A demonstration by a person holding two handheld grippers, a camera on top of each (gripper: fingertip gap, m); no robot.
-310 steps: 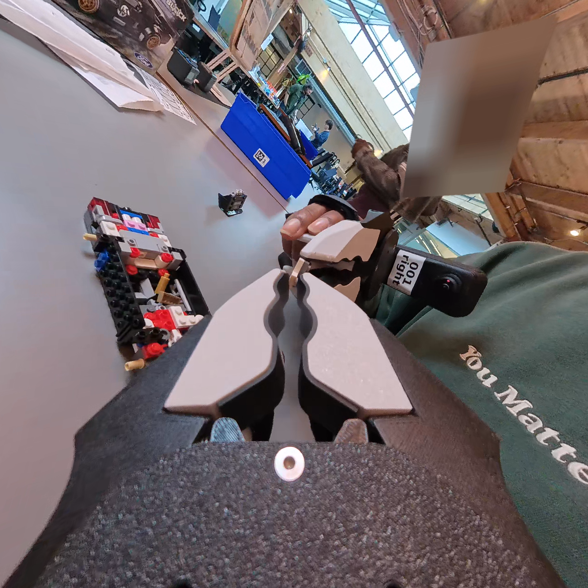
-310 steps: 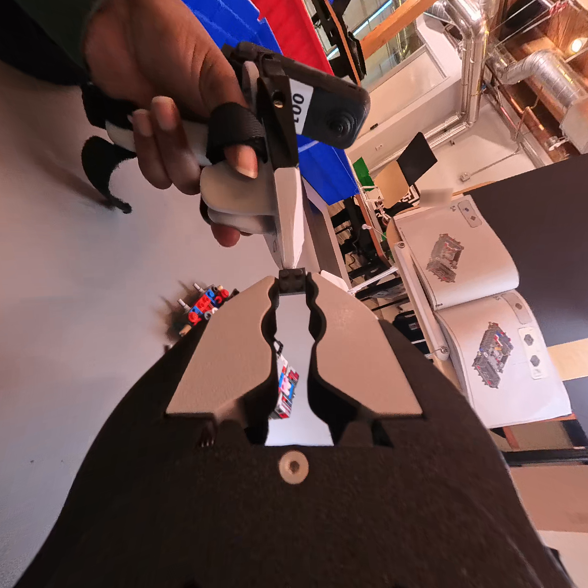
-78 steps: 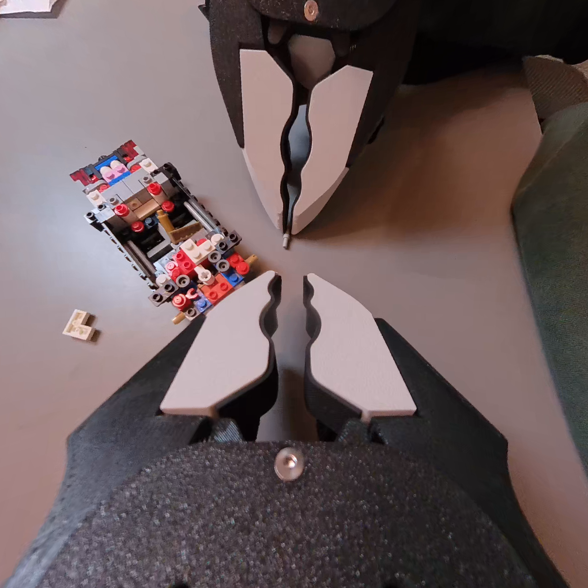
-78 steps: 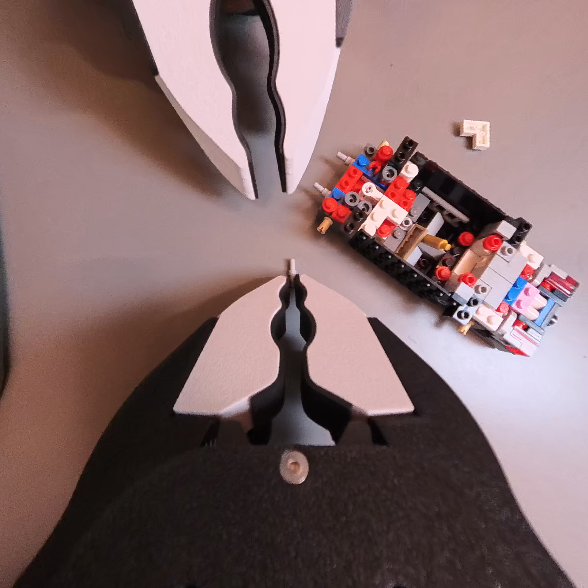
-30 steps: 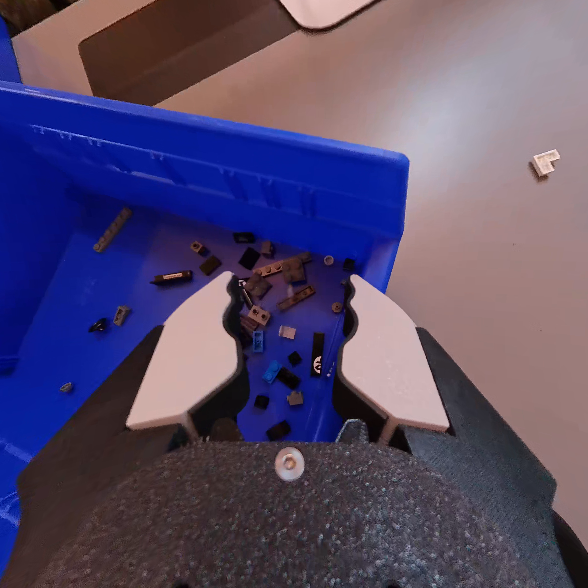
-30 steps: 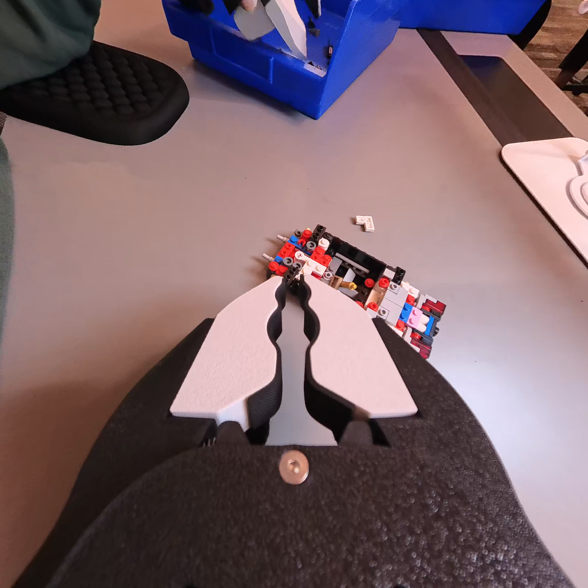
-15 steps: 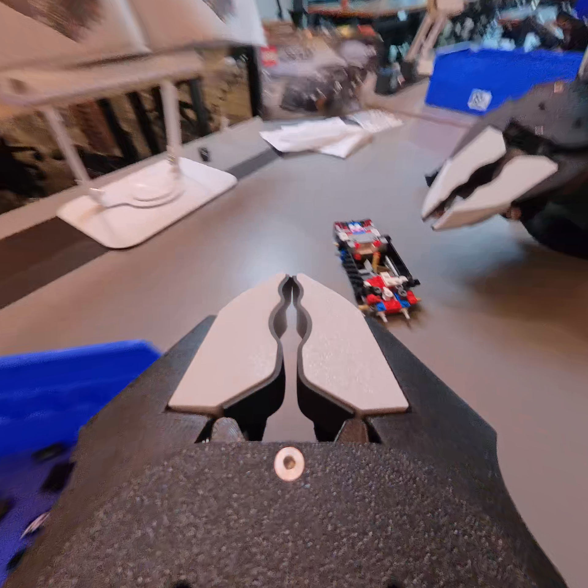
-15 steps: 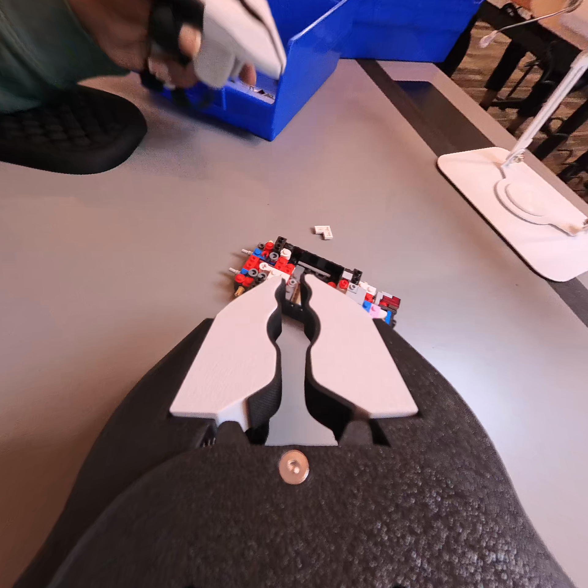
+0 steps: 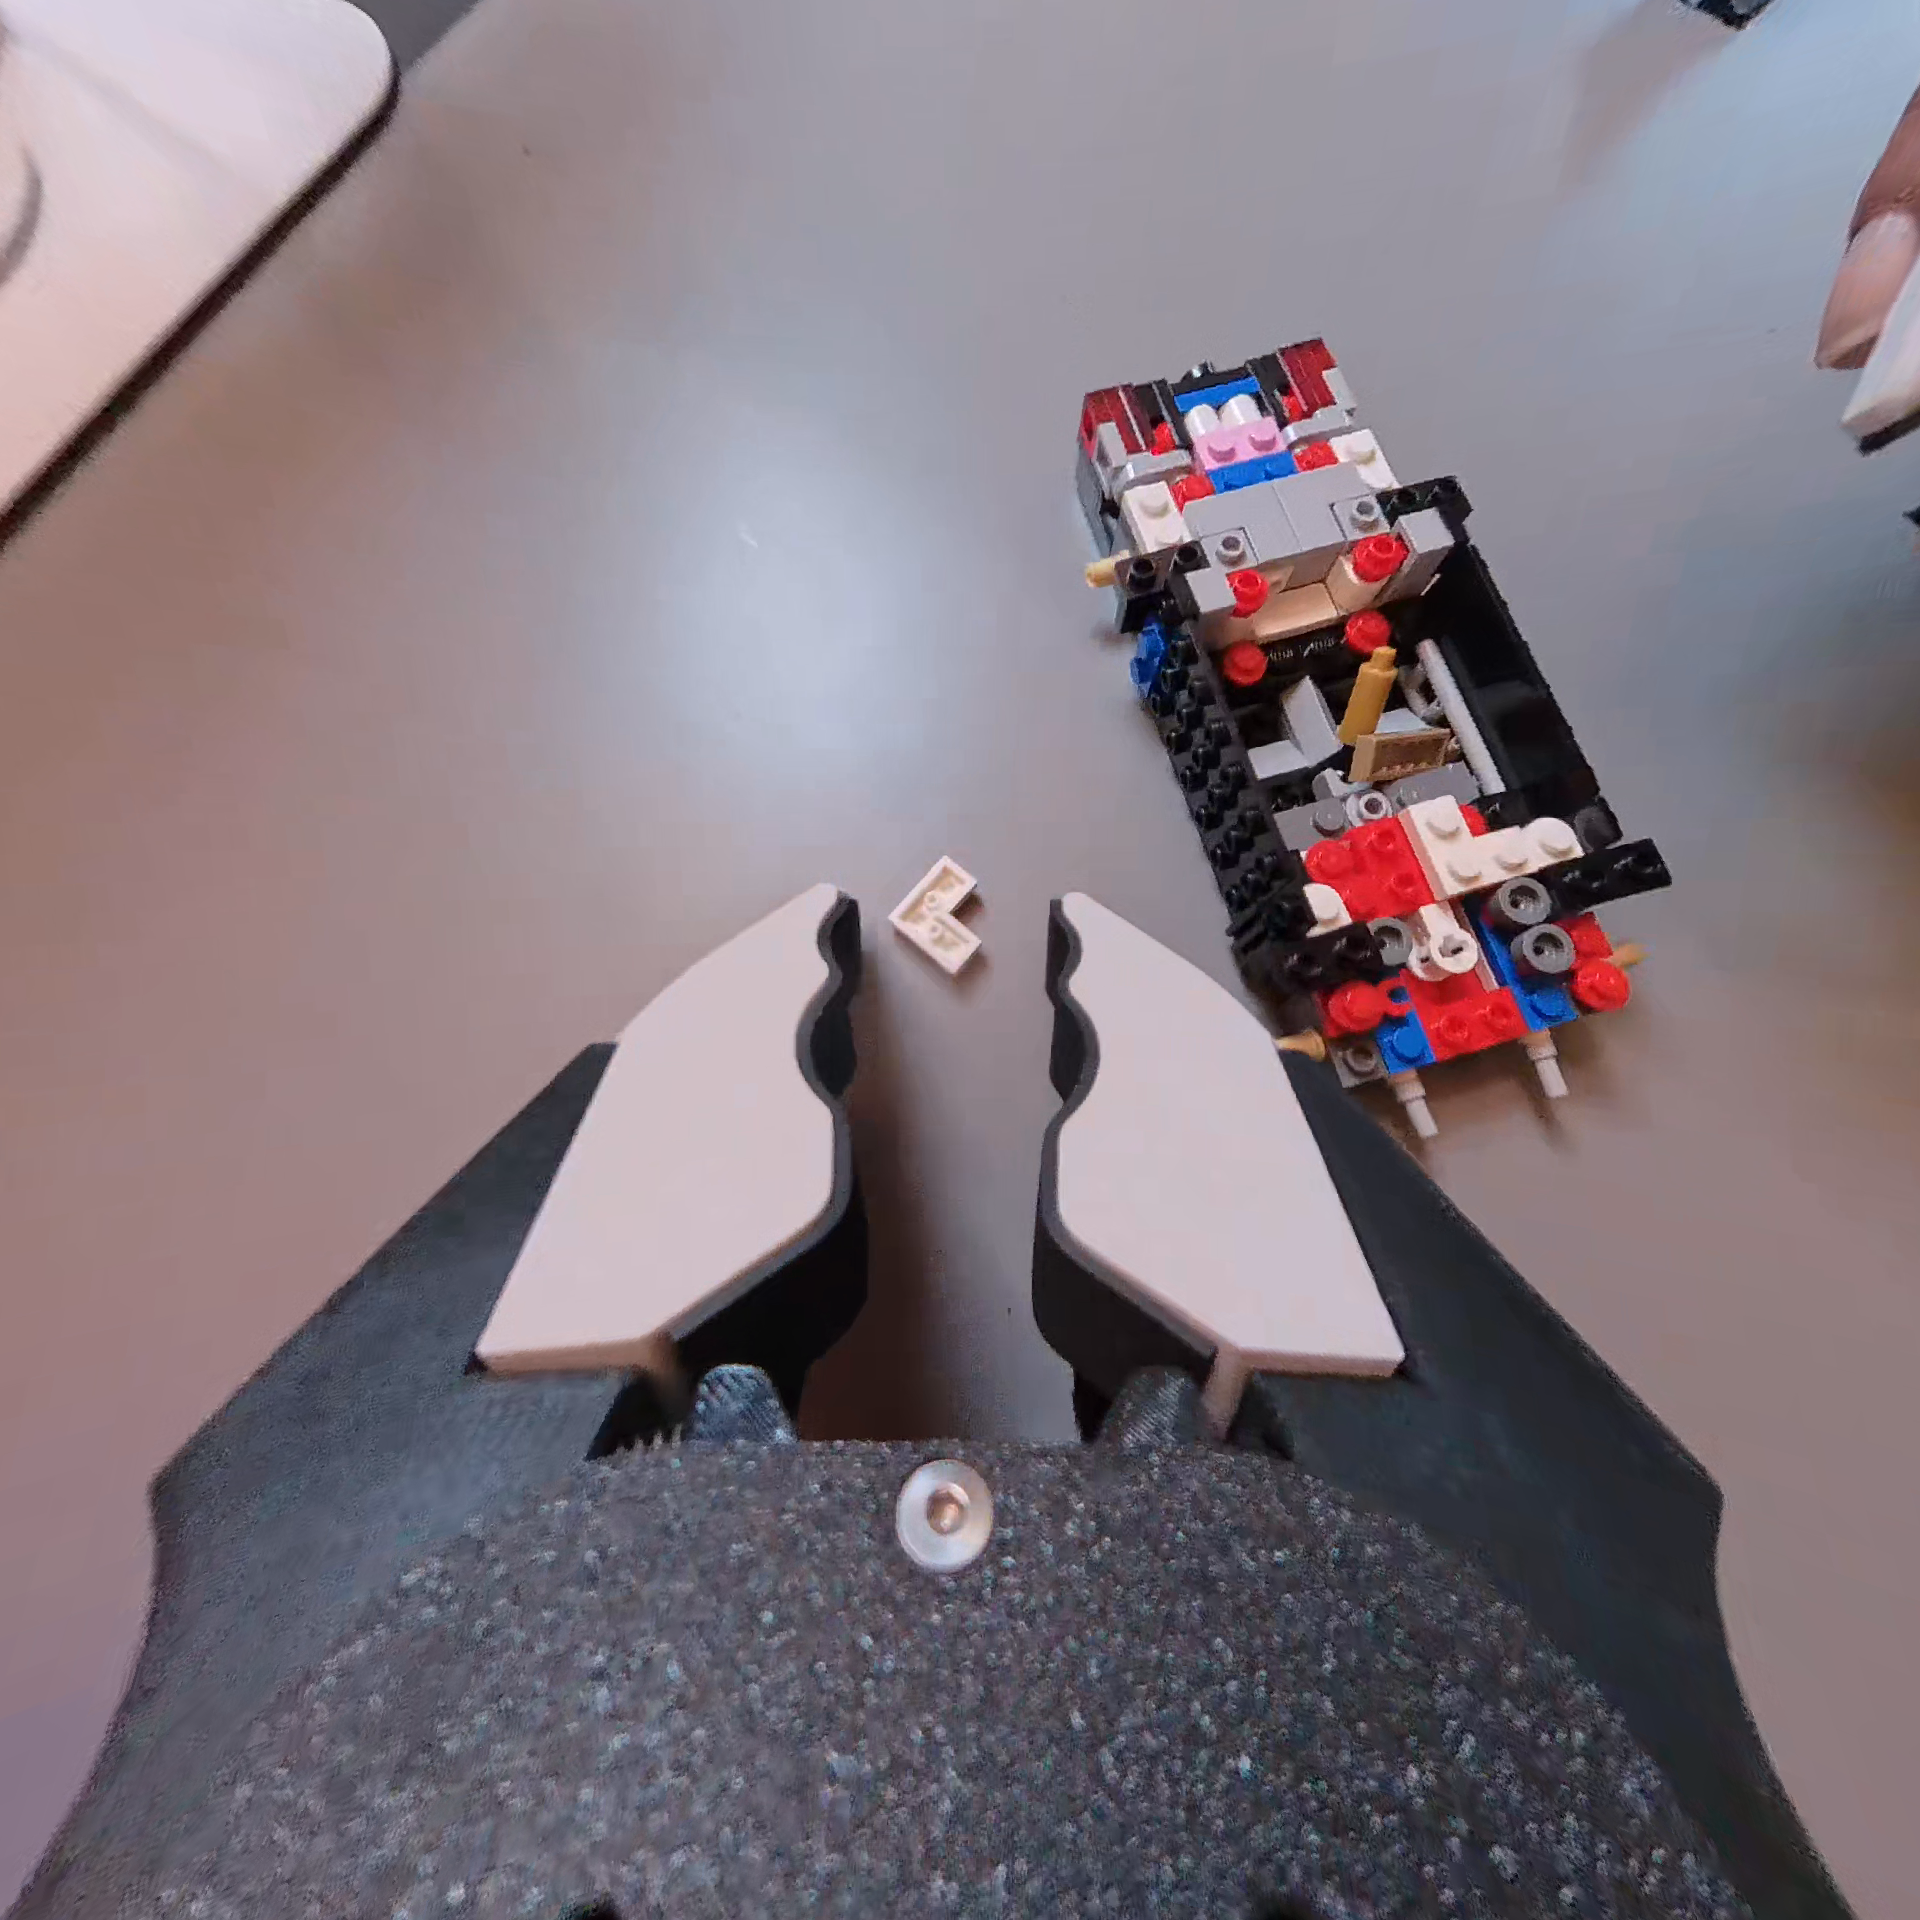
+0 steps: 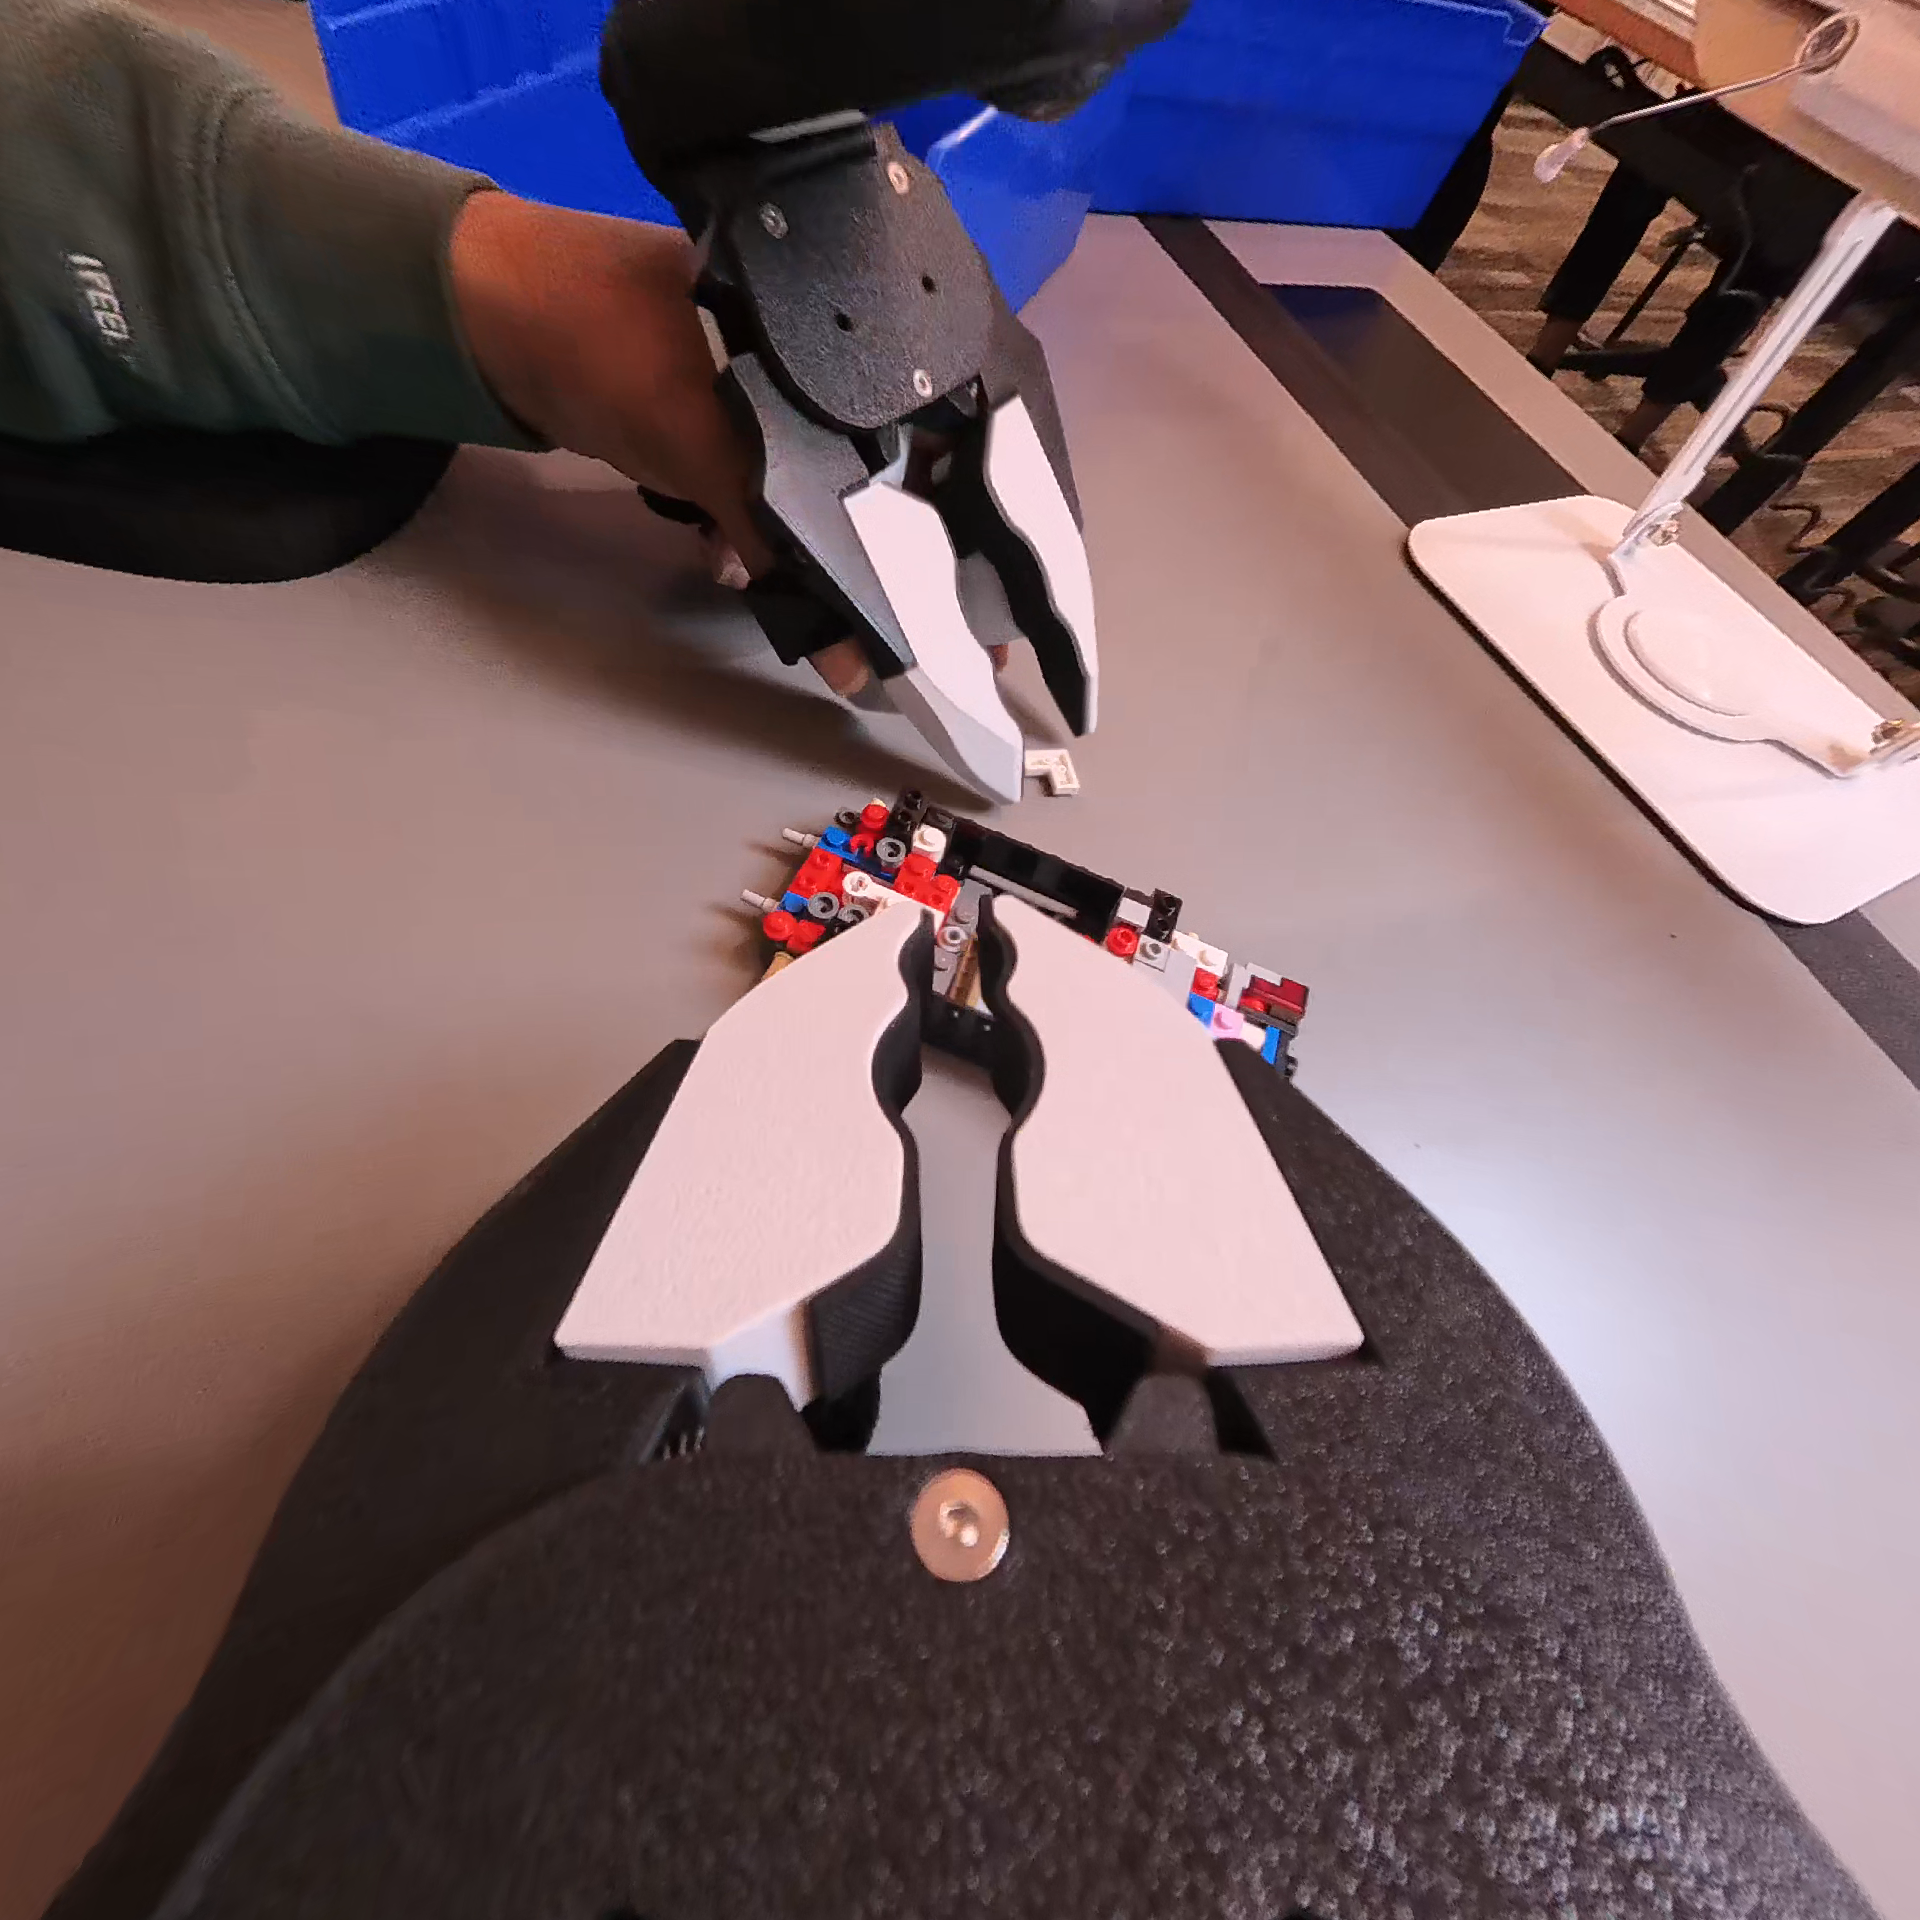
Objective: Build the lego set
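**Entry: left gripper moved from the bin to the loose corner plate**

Item 1, white L-shaped plate (image 9: 940,917): lay flat on the grey table (image 9: 623,520), directly ahead of your left gripper (image 9: 951,925), between its fingertips and touching neither.

Item 2, left gripper: you held it wide open and empty. A second earlier it was spread over the blue bin (image 10: 1195,114); half a second earlier it was swinging across closed. Judged: the bin yielded nothing, and this plate became the next piece.

Item 3, part-built car (image 9: 1361,727): sat to the right of your left gripper, just beside the plate, apart from it.

Item 4, right gripper (image 10: 951,940): you kept it low over the car's middle, narrowly parted. Whether it pinched the small grey piece seen there cannot be told.

Item 5, white lamp base (image 10: 1662,675): stood well off, beyond the car.

Outstanding: closing on so thin a plate likely needs square, low fingertips, or it may skid.
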